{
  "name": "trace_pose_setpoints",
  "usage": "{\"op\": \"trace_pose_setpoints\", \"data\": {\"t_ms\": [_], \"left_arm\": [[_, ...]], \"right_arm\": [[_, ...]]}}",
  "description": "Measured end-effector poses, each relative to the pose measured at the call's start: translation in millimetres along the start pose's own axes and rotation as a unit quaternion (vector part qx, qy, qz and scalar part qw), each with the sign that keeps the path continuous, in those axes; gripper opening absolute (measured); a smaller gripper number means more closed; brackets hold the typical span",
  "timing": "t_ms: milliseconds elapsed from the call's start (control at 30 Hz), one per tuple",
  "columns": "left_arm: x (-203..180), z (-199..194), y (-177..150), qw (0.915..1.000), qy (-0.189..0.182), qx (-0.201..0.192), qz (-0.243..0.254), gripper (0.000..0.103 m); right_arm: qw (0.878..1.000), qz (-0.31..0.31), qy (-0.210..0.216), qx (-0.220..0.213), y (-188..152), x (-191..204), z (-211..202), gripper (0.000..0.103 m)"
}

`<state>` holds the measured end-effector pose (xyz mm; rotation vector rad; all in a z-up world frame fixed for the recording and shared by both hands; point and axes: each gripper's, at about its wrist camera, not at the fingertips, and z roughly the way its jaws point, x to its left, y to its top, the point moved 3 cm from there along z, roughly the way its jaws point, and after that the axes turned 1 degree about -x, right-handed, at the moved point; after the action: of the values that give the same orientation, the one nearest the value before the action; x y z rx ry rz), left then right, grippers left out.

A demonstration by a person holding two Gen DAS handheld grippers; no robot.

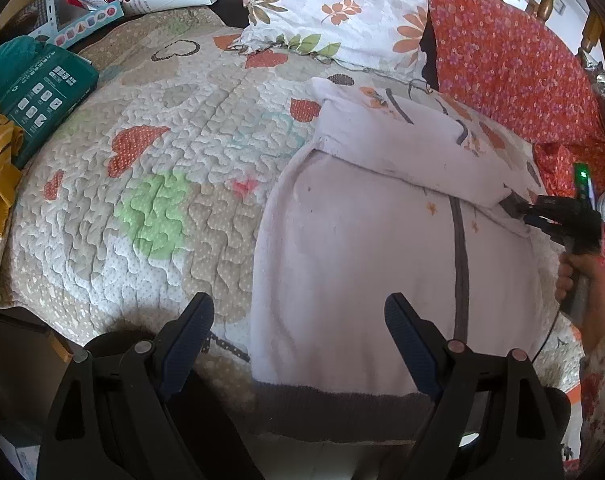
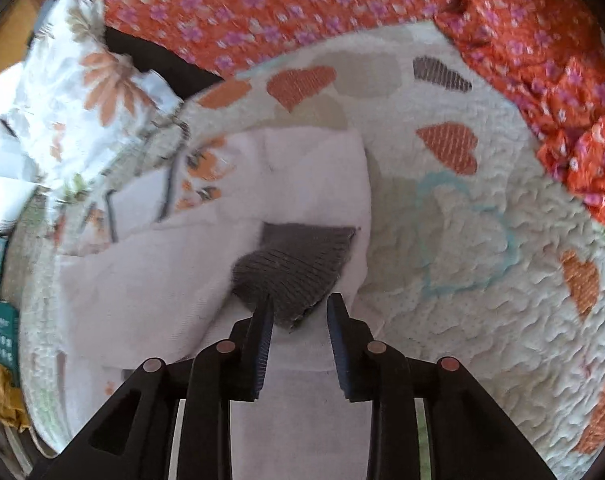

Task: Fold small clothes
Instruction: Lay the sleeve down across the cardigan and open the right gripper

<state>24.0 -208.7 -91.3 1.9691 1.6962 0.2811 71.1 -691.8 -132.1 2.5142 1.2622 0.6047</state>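
garment: pale pink sweater (image 1: 362,248) with grey ribbed hem, lies flat on heart-print quilt (image 1: 150,184), right half of left wrist view; one sleeve folded across the body
hem: grey band at near edge, runs between the left claw's two fingers
left gripper (image 1: 298,340): fingers spread wide, nothing between the pads; hovers over the sweater's bottom-left corner, right finger over pink fabric, left finger over quilt
grey cuff (image 2: 298,268): sleeve end, lies on top of the pink body, just ahead of the right claw's tips
right gripper (image 2: 298,316): fingers parted, not closed; cuff's near corner pokes into the gap beside the left finger, contact unclear; frame blurred
right gripper, far view: in left wrist view it sits at the sweater's right edge by the sleeve end, held by a hand (image 1: 582,280)
pillow (image 1: 342,4): floral, beyond the sweater
orange cloth (image 1: 510,64): flower print, right of pillow, apart from sweater
teal pack (image 1: 42,96): far left on quilt, well apart from sweater
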Motion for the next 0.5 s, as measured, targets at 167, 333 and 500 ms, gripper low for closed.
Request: {"op": "trace_pose_setpoints", "data": {"t_ms": [167, 333, 500], "left_arm": [[2.4, 8.4, -0.9, 0.9999, 0.004, 0.011, -0.005, 0.086], [3.6, 17.0, 0.0, 0.9998, 0.004, 0.019, -0.003, 0.086], [7.8, 26.0, 0.4, 0.9994, -0.002, 0.031, -0.014, 0.086]], "right_arm": [[1.0, -0.025, -0.013, -0.011, 1.9, 11.5, 17.1, 0.029], [0.998, -0.021, 0.046, 0.026, 5.3, 11.8, -3.3, 0.004], [0.999, -0.016, 0.015, 0.038, 12.9, -12.3, -26.6, 0.004]]}}
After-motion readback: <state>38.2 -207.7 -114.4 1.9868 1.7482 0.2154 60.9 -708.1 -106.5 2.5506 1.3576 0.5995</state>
